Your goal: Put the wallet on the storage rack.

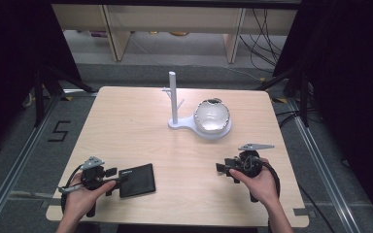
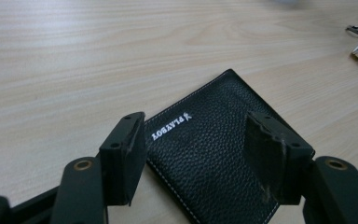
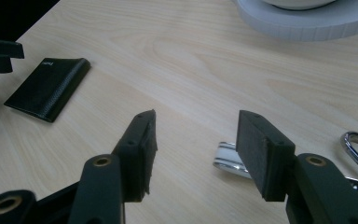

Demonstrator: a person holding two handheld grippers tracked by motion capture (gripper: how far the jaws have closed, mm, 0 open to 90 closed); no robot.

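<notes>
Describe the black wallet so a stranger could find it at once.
On the pale wooden table, look to the near left corner, just ahead of the left gripper. There lies a flat black grained-leather wallet, folded shut, with white stitching and a small white logo.

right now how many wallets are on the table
1. The black leather wallet lies flat near the table's front left edge, just ahead of the left gripper, whose jaws stand open around it without pressing. Nothing visible suggests another, though the bowl could hide small things.
</notes>
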